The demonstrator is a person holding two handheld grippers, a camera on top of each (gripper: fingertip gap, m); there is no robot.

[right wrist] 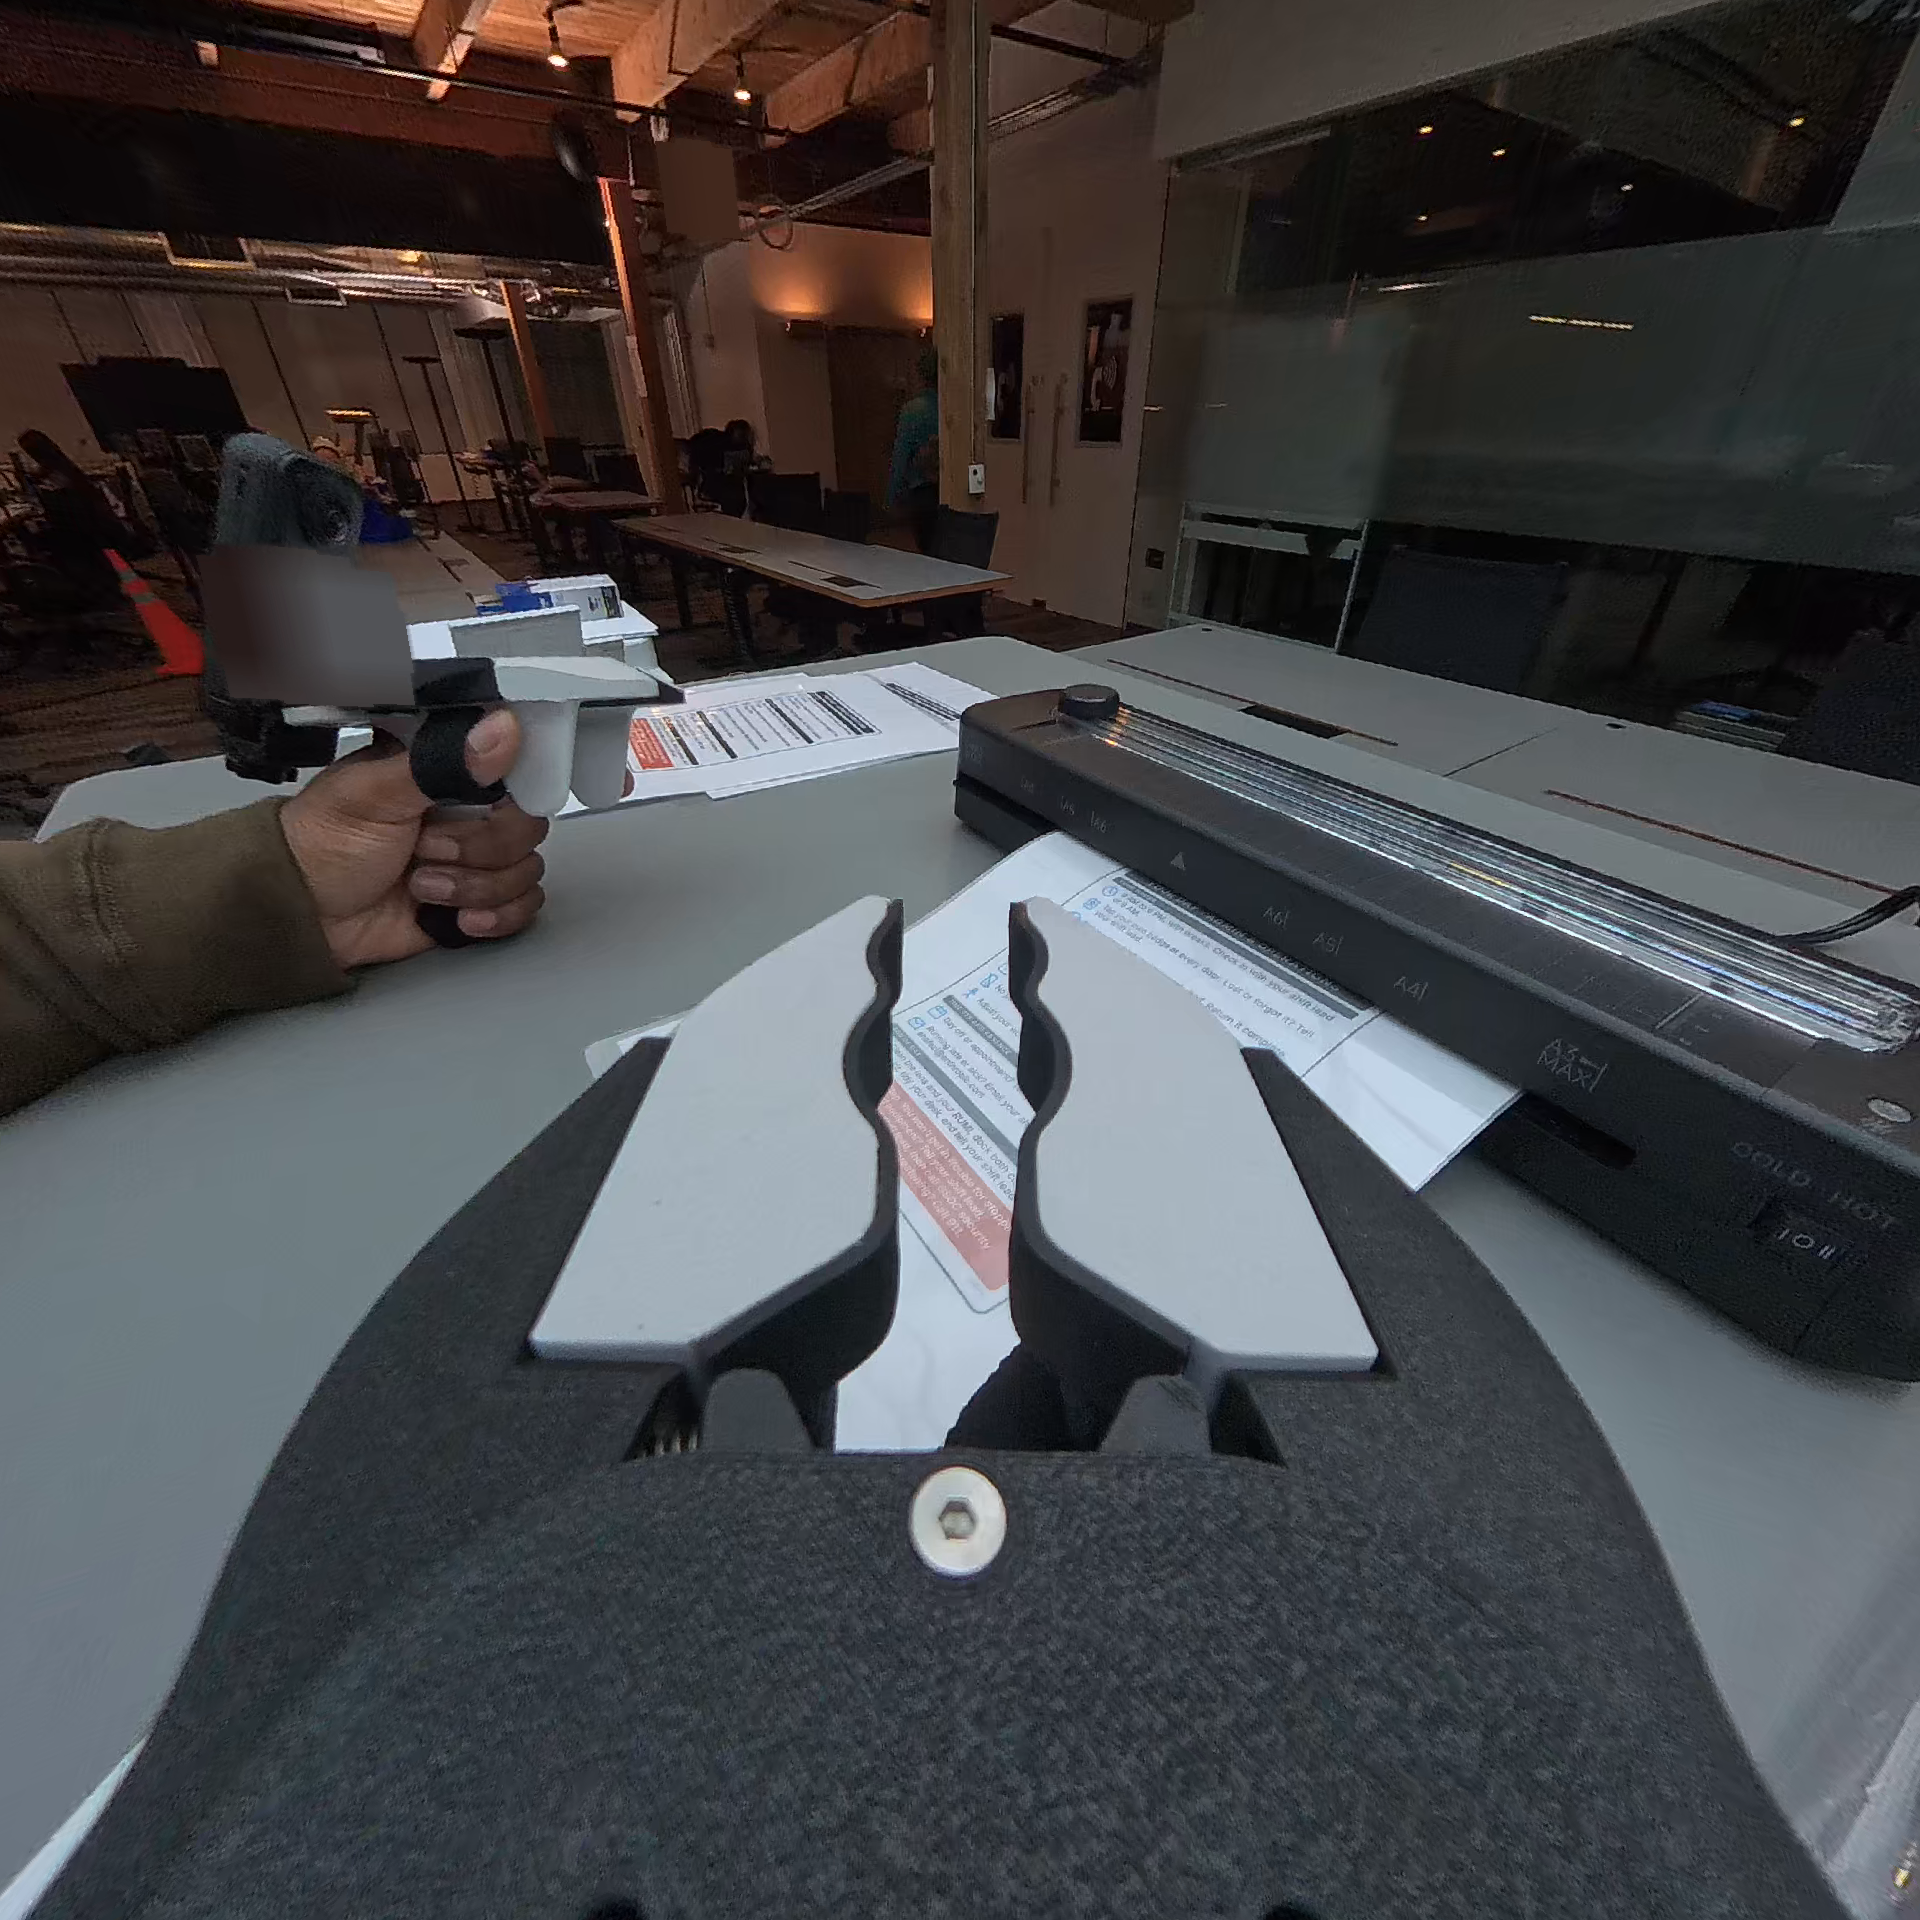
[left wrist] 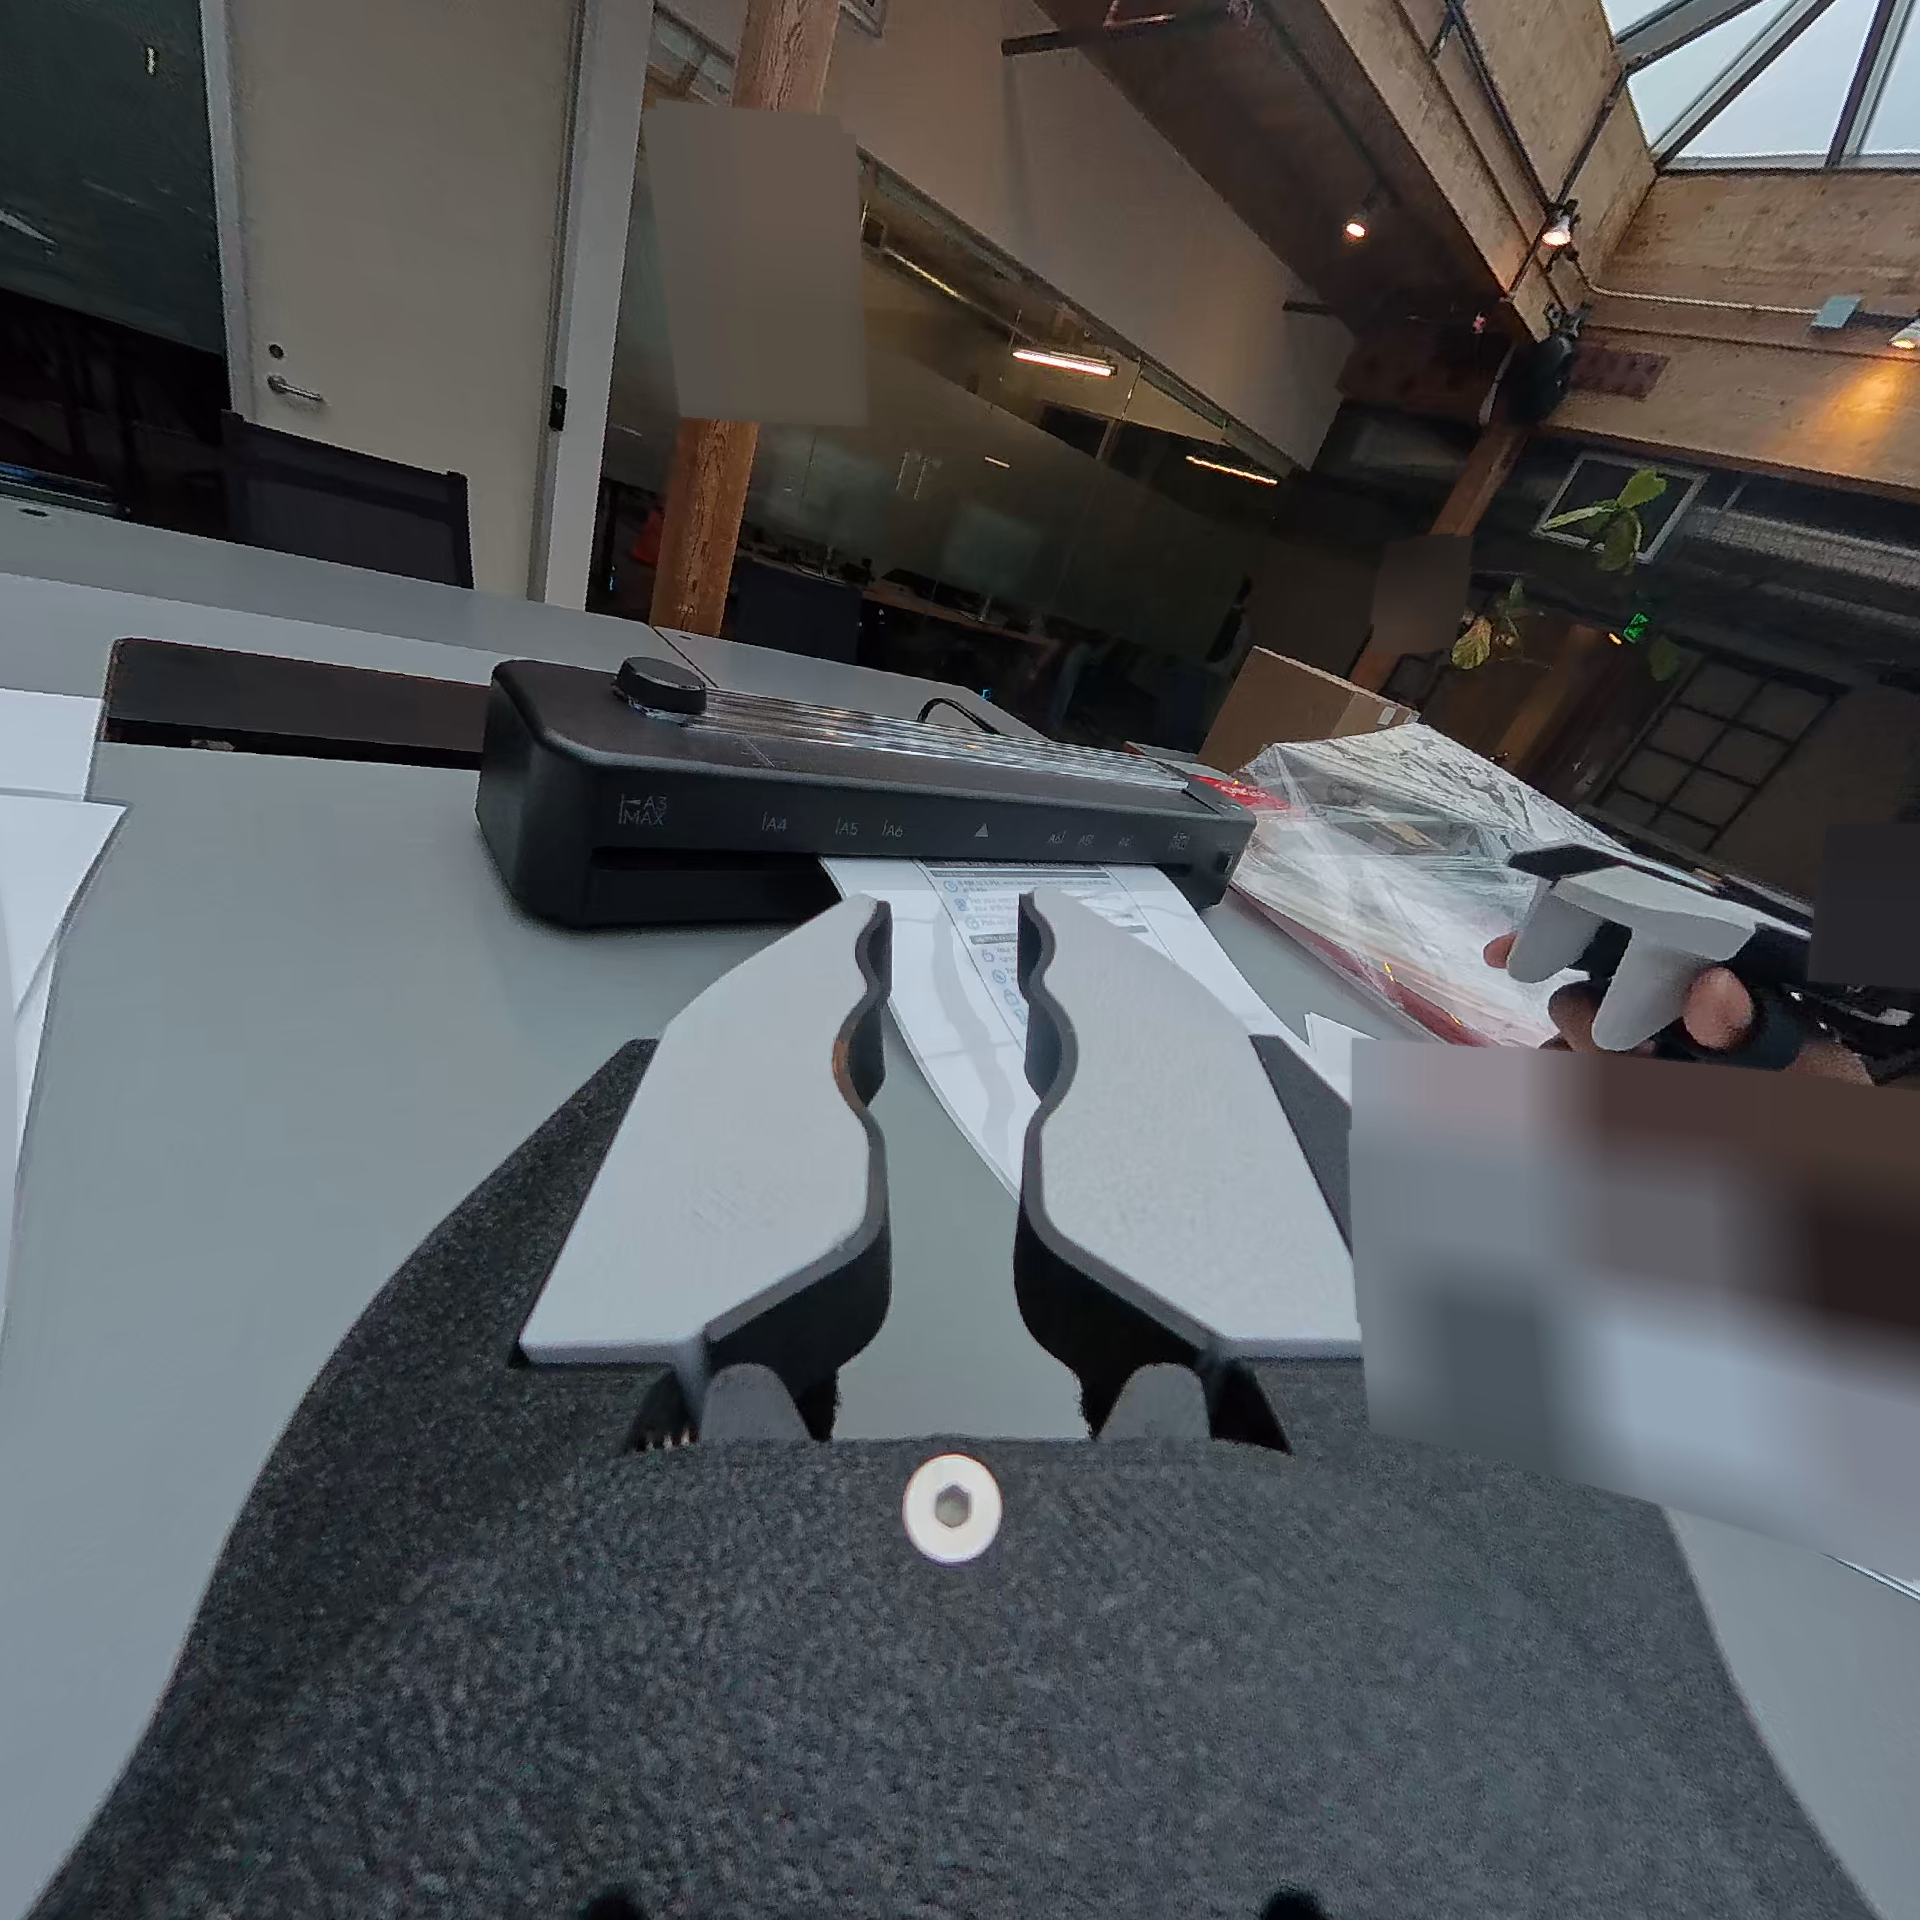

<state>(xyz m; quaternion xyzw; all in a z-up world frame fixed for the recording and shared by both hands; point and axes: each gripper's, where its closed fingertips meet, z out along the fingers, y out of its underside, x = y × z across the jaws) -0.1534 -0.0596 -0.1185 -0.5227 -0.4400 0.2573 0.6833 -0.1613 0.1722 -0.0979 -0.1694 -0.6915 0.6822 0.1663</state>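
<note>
Two grey two-finger grippers, left gripper [left wrist: 956, 914] and right gripper [right wrist: 956, 914], hovered jaws spread, gripping nothing. White printed sheet [right wrist: 1153, 966] sat half-fed in black laminator [right wrist: 1455, 977] slot on grey table [right wrist: 312, 1143]. Risk judged: unsupported sheet skewing, jamming.

Dim indoor light throughout. Cool daylight falls from a skylight [left wrist: 1787, 73] high above the black laminator [left wrist: 862, 810]; warm ceiling spotlights [right wrist: 558, 57] glow far behind it. Its clear top strip shows glare. Wide-angle bending curves the edges, and foreground surfaces near the camera look soft.
</note>
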